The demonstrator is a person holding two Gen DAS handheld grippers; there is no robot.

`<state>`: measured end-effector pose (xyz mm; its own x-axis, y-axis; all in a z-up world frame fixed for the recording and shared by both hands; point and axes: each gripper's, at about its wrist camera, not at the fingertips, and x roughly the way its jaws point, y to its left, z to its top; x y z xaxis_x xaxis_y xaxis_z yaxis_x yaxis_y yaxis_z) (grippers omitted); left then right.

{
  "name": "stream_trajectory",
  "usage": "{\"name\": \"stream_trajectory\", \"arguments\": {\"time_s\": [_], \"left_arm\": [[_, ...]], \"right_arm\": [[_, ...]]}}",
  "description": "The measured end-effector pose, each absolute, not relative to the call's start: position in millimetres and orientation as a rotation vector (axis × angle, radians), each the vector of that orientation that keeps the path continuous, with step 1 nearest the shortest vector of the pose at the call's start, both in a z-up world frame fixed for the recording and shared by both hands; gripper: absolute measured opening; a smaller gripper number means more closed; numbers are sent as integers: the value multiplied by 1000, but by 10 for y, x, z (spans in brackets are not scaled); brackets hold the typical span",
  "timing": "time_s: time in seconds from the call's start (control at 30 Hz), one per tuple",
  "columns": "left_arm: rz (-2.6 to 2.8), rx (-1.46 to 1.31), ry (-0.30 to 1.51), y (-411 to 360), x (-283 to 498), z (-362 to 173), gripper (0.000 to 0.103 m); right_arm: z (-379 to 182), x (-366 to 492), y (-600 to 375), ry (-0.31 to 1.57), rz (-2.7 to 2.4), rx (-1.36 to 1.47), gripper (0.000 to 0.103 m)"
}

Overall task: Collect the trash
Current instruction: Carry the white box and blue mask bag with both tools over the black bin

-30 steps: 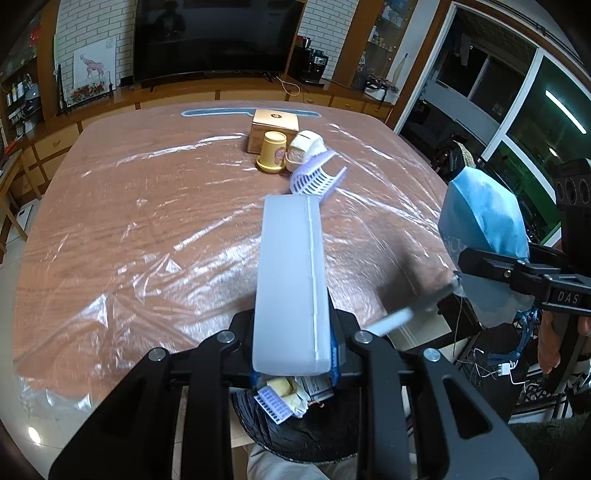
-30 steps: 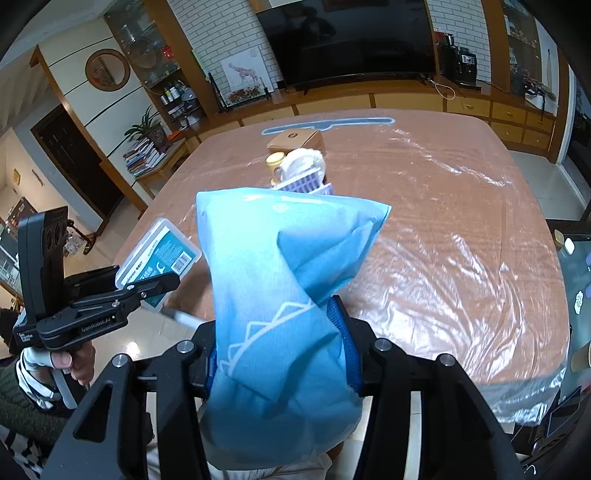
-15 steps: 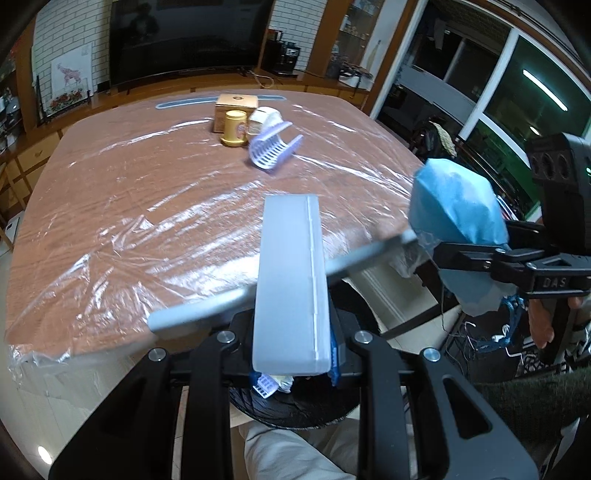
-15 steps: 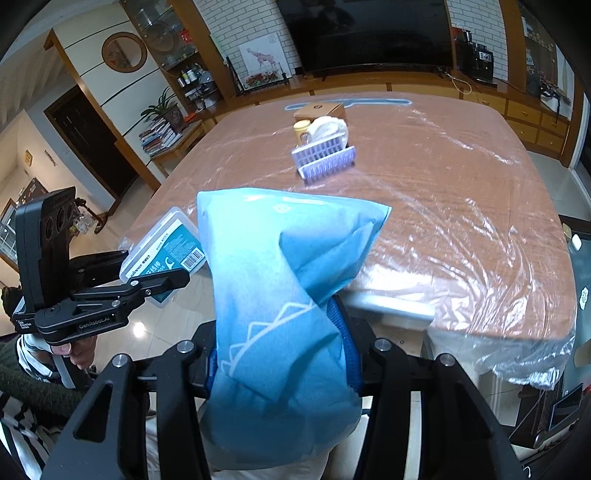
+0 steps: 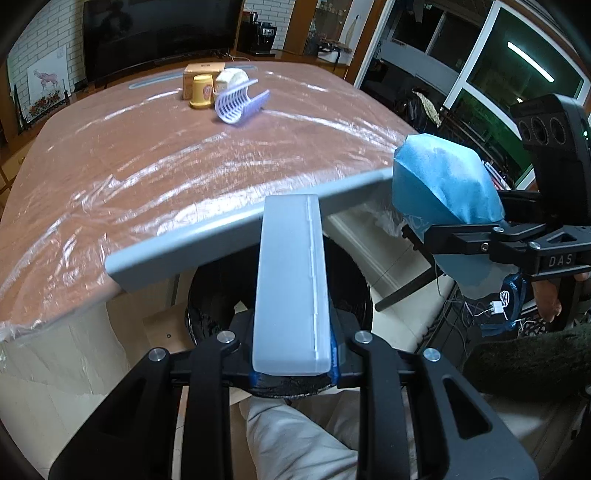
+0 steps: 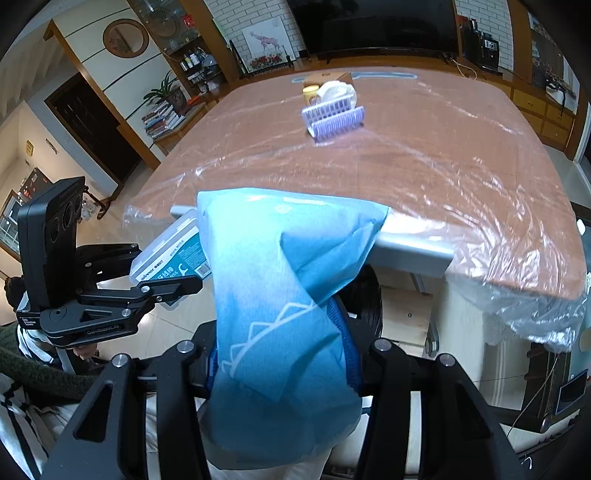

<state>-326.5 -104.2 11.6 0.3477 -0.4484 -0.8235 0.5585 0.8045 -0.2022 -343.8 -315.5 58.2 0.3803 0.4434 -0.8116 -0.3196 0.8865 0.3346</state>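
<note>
The bench is covered with a crinkled clear plastic sheet that hangs loose over its near corner. Against the far wall a large dark television stands above a low wooden cabinet. A framed giraffe picture leans beside it. Stacked books and a potted plant sit on a side shelf.

Even indoor light, medium bright. Strong white glare streaks on the plastic sheet over the table, both views. Ceiling lamp glows upper right of left view. Heavy fisheye bending and black vignette at corners. Slight motion blur on table edge; foreground sharp.
</note>
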Motion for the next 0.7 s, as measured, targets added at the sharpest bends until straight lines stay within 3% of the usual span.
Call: {"name": "stream_trajectory", "arguments": {"time_s": [0.7], "left_arm": [[-542,138,1091,-1052,-3336,-226,28]], "right_arm": [[84,-3504,-2970,1169,486,63,49]]}}
